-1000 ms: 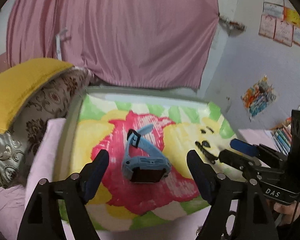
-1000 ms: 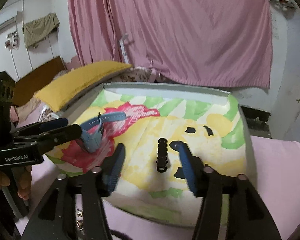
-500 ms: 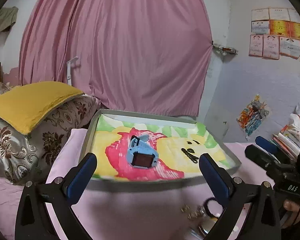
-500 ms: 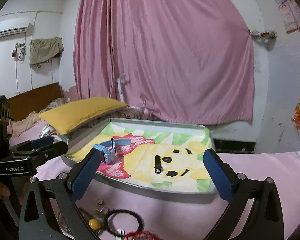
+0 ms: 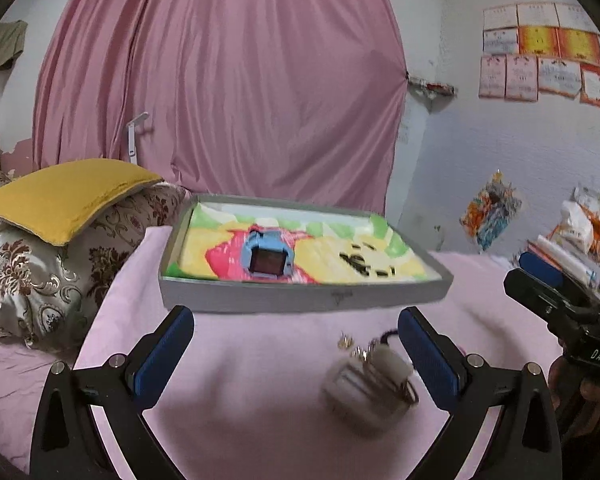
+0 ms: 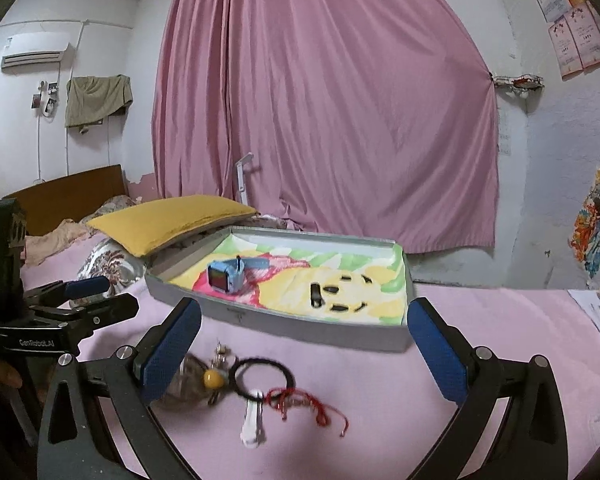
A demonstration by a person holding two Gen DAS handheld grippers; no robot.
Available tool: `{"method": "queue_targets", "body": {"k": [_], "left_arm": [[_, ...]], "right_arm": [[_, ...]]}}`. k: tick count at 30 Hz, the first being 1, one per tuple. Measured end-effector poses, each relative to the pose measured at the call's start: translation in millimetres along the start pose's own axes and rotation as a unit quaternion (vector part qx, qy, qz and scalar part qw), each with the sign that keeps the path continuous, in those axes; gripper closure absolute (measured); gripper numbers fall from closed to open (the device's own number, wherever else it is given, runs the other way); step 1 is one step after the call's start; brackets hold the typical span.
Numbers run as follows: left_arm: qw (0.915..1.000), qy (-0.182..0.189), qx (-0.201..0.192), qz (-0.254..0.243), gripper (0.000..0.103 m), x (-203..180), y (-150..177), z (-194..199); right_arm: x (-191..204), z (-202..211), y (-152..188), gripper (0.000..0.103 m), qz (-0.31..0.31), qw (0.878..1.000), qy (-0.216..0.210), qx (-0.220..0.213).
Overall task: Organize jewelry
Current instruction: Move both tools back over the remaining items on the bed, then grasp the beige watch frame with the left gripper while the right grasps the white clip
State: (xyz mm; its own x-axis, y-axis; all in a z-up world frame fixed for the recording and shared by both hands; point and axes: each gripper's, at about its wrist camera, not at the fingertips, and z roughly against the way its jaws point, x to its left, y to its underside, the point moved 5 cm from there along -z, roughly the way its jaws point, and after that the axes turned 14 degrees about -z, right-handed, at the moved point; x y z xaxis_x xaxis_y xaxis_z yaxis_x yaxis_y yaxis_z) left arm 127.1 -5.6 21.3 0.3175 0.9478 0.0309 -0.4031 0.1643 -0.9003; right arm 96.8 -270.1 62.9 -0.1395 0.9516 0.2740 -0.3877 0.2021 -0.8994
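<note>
Matt pink cloth bedsheet [image 6: 380, 380]

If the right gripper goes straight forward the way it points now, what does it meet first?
Probably the grey front wall of the tray. The open right gripper points at it over the pink sheet. The black hair tie and red string bracelet lie lower, seemingly under its line, though depth is unclear.

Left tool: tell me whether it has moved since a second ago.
Yes. The left tool has pulled back off the tray, open, now over the pink bedsheet.

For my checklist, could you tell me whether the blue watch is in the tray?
In: the blue watch lies inside the tray.
</note>
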Motion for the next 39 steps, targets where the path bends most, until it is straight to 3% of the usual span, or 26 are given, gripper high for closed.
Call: {"method": "queue_targets", "body": {"k": [8, 18, 21, 25, 28, 35, 39], "left_arm": [[0.9984, 0.037, 0.041, -0.013, 0.001, -10.7, 18.9, -4.3], [0.9907, 0.088, 0.104, 0.008, 0.001, -18.1, 41.1, -18.5], [0.9892, 0.096, 0.111, 0.004, 0.001, -23.3, 44.3, -19.0], [0.9869, 0.104, 0.123, -0.009, 0.001, -32.1, 48.5, -20.9], [0.9847, 0.107, 0.137, -0.017, 0.001, -37.7, 51.1, -23.7], [0.9842, 0.105, 0.141, -0.022, 0.010, -43.5, 49.6, -26.6], [0.9839, 0.099, 0.145, -0.030, 0.014, -46.5, 47.5, -29.1]], "right_arm": [[-7.1, -3.0, 26.7, 0.002, 0.001, 0.998, 0.000, 0.060], [-16.8, -11.7, 57.1, 0.003, -0.001, 0.992, 0.011, 0.128], [-14.4, -13.2, 63.5, 0.013, 0.007, 0.990, 0.010, 0.142], [-9.2, -16.7, 70.9, 0.034, 0.009, 0.987, -0.002, 0.162], [-4.1, -21.6, 78.1, 0.037, 0.009, 0.983, -0.015, 0.181], [0.0, -29.0, 88.2, 0.063, 0.006, 0.979, -0.022, 0.204], [2.8, -33.1, 90.0, 0.068, 0.010, 0.976, -0.023, 0.216]]}}
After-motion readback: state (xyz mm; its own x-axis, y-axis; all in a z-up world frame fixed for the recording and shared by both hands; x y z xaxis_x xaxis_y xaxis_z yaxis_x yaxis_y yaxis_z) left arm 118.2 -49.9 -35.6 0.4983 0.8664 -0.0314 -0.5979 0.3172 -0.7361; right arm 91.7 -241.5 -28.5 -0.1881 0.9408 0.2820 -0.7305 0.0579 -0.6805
